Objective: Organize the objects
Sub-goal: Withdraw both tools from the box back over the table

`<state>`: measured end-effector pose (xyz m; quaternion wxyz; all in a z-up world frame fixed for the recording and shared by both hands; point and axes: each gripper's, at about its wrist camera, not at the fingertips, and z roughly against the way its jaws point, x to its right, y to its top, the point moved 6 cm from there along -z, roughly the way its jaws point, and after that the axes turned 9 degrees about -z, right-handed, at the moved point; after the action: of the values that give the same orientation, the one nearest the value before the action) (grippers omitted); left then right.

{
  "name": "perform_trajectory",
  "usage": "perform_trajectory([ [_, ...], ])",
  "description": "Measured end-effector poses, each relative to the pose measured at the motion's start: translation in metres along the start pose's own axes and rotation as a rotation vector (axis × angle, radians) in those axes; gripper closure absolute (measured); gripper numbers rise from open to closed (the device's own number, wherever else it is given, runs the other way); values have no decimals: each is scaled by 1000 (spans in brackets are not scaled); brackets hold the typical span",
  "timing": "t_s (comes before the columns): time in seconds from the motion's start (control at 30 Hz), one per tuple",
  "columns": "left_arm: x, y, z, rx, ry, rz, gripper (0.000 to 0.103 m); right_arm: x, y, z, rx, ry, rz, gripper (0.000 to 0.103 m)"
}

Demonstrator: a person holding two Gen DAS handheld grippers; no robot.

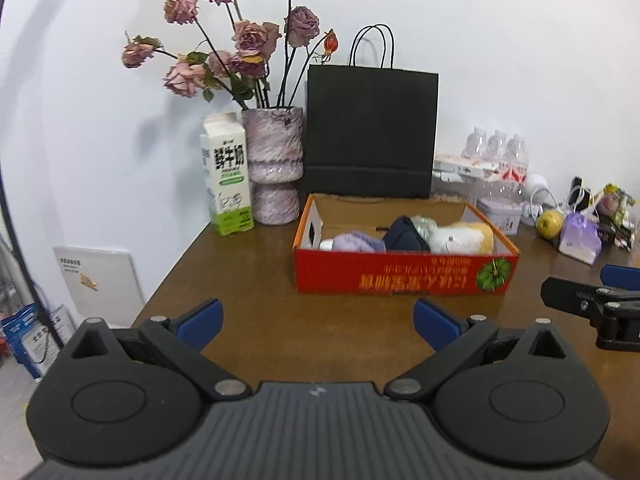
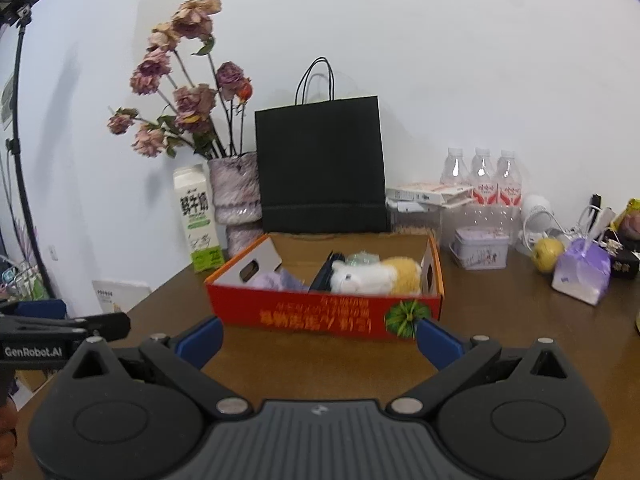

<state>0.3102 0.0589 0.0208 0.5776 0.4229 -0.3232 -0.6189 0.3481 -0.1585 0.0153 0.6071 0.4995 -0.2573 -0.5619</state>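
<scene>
A red cardboard box (image 1: pixel 404 276) (image 2: pixel 320 314) sits on the brown table. Inside it lie a white-and-yellow plush toy (image 1: pixel 460 238) (image 2: pixel 376 276), a dark pouch (image 1: pixel 404 236) (image 2: pixel 324 276), a lilac soft item (image 1: pixel 356 242) (image 2: pixel 276 282) and a pale green thing (image 2: pixel 362 258). My left gripper (image 1: pixel 318 320) hovers open just in front of the box, holding nothing. My right gripper (image 2: pixel 320 338) is open too, close to the box's front wall, and shows at the right edge of the left wrist view (image 1: pixel 576 294).
Behind the box stand a black paper bag (image 1: pixel 370 132) (image 2: pixel 320 164), a vase of dried roses (image 1: pixel 274 164) (image 2: pixel 236 196) and a milk carton (image 1: pixel 226 176) (image 2: pixel 198 220). At the right are water bottles (image 2: pixel 482 180), a small tin (image 2: pixel 480 248), an apple (image 2: pixel 548 254) and a purple gift box (image 2: pixel 582 276).
</scene>
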Motion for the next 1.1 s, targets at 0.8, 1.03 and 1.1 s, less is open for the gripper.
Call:
perform_trajectory([
  [0.8,13,-40,82,-28,4,-22,0,-15,-43,86,-17,0,20,0],
  [1.03,12,-42,86,-32,-7,-11,0,-16,-43,92,-9,0,19,0],
  [1.1,11,-43,86,-34,-4,-9,0,-15,-43,93,-9,-1,17,0],
])
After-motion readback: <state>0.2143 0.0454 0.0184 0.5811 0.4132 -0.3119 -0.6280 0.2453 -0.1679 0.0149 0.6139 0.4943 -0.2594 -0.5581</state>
